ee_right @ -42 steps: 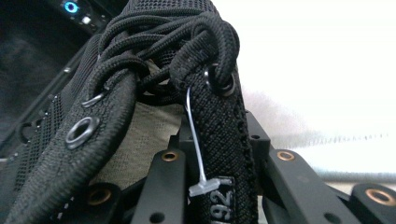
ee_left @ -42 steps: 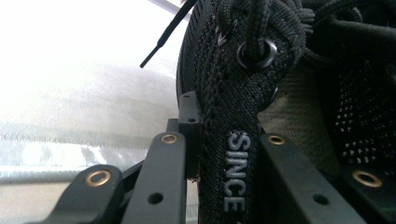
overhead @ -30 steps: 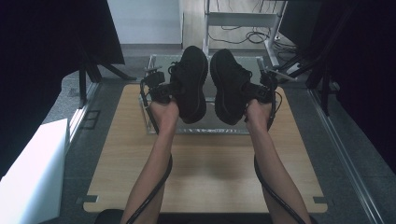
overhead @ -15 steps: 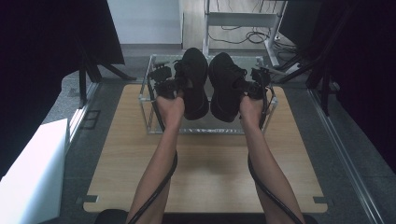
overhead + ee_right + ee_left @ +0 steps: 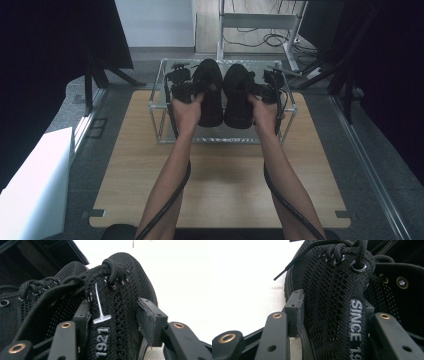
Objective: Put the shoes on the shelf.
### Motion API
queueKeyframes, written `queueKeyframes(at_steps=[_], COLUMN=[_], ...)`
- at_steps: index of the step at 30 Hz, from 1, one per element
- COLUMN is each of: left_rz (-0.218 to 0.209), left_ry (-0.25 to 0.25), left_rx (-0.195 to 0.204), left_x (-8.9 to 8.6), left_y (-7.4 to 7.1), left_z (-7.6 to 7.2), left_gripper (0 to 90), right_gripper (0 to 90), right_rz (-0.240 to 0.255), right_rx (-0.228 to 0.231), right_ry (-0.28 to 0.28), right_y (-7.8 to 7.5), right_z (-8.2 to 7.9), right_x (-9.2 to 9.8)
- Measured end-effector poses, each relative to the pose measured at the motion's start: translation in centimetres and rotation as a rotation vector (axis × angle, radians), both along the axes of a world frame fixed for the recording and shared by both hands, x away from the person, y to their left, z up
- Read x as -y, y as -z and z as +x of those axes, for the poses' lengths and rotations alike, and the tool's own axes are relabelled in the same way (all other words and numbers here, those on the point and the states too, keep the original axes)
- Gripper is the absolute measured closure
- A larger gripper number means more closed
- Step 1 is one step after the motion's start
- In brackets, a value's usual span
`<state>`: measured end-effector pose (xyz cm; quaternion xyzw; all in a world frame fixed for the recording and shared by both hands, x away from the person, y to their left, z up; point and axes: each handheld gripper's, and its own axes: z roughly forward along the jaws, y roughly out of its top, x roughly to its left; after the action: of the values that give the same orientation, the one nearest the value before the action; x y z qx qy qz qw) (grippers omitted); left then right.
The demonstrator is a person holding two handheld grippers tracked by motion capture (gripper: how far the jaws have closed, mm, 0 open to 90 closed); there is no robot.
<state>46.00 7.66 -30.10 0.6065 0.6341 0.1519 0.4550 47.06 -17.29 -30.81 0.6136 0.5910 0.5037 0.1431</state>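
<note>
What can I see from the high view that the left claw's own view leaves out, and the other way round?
High view alone: the wooden table, the clear rack at its far end, both forearms, and the right claw holding the right shoe. Left claw view alone: fine detail, such as the SINCE lettering on the tongue, a metal eyelet and the mesh weave. Both show the left claw shut on the left shoe.

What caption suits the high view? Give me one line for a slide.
Two hand-held grippers, left and right, each hold a black shoe over a clear rack on a wooden table.
</note>
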Motion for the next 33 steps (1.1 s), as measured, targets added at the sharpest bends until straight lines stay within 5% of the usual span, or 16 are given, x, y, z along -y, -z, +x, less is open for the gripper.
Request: queueKeyframes(at_steps=[6, 9, 16, 23, 33], left_rz=[-0.116, -0.157, -0.174, -0.224, -0.166], left_ry=[0.083, 0.118, 0.198, 0.279, 0.367], left_rx=[0.000, 0.044, 0.119, 0.174, 0.228], left_x=[-1.1, -1.8, -3.4, -4.5, -5.1], left_y=[0.3, 0.3, -0.3, 0.4, 2.0], left_z=[0.1, -0.4, -2.4, -4.8, -9.0], left_gripper=[32.3, 33.1, 39.8, 50.7, 75.9], right_gripper=[34.7, 36.8, 42.7, 56.4, 83.3], right_rz=[0.106, 0.142, 0.208, 0.160, 0.113], right_rx=[0.042, 0.080, 0.144, 0.181, 0.218], right_ry=[-0.078, -0.122, -0.206, -0.299, -0.364], right_y=[0.1, -0.5, -1.1, -0.3, 2.1], right_z=[0.2, -0.2, -1.9, -4.2, -8.5], right_x=[1.1, 1.6, 4.5, 6.7, 7.7])
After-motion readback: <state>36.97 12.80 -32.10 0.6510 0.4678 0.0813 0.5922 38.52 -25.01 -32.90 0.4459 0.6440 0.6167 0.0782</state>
